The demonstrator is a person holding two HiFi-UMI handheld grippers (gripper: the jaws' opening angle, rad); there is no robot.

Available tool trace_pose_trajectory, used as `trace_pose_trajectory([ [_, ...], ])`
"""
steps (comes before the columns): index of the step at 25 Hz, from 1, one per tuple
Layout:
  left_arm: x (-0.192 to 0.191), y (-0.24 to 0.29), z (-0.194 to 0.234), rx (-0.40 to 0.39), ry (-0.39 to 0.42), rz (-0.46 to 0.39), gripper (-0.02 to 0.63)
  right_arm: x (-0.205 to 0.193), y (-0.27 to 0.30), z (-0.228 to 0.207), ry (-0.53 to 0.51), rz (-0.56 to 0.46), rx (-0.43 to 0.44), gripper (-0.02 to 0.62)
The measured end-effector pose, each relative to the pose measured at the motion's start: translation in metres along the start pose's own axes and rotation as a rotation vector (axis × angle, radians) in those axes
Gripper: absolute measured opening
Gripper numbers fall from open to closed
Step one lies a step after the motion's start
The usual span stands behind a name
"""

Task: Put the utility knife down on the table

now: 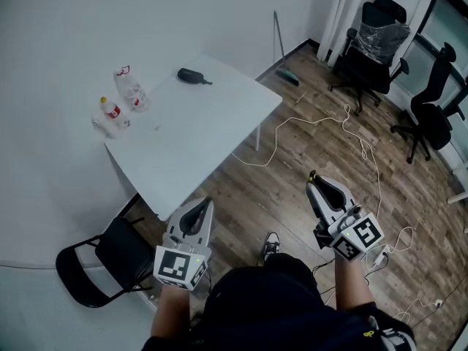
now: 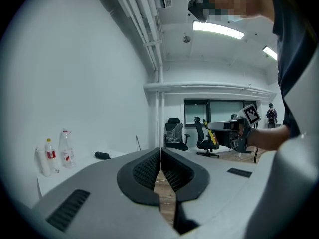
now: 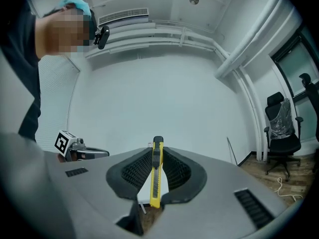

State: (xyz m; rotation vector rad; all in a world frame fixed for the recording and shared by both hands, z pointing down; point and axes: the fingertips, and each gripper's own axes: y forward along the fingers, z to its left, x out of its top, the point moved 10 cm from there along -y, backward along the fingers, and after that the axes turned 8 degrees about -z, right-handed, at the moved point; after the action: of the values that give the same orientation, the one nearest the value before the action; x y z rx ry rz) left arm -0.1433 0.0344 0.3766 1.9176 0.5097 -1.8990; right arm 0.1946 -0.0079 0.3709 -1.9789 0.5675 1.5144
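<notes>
A yellow utility knife (image 3: 156, 173) with a black slider stands upright between the pads of my right gripper (image 3: 156, 158), which is shut on it. In the head view only its tip (image 1: 313, 175) shows, at the end of the right gripper (image 1: 319, 185), held over the wood floor to the right of the white table (image 1: 219, 130). My left gripper (image 1: 202, 205) hangs near the table's front corner. Its jaws (image 2: 160, 156) are pressed together with nothing between them. In the left gripper view the knife (image 2: 211, 133) shows far off in the other gripper.
On the table lie a dark case (image 1: 191, 76) at the back and two plastic bottles (image 1: 123, 101) at the left edge. A black chair (image 1: 102, 265) stands left of me. Office chairs (image 1: 376, 39) and a white cable (image 1: 344, 123) occupy the floor to the right.
</notes>
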Motion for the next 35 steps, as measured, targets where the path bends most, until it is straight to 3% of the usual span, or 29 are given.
trace_pose_trajectory([
  [12, 0.001, -0.015, -0.006, 0.039, -0.037, 0.020, 0.023, 0.004, -0.002, 0.010, 0.013, 0.033, 0.035, 0.075],
  [17, -0.001, -0.017, 0.000, 0.063, -0.034, 0.016, 0.023, 0.010, 0.004, 0.014, 0.012, -0.028, 0.072, 0.075],
  [20, 0.002, -0.022, 0.005, 0.075, -0.024, 0.021, 0.023, 0.004, 0.006, 0.014, 0.001, -0.012, 0.070, 0.075],
  [35, -0.003, -0.017, 0.004, 0.058, -0.035, 0.020, 0.023, 0.002, 0.000, 0.022, 0.000, 0.019, 0.080, 0.075],
])
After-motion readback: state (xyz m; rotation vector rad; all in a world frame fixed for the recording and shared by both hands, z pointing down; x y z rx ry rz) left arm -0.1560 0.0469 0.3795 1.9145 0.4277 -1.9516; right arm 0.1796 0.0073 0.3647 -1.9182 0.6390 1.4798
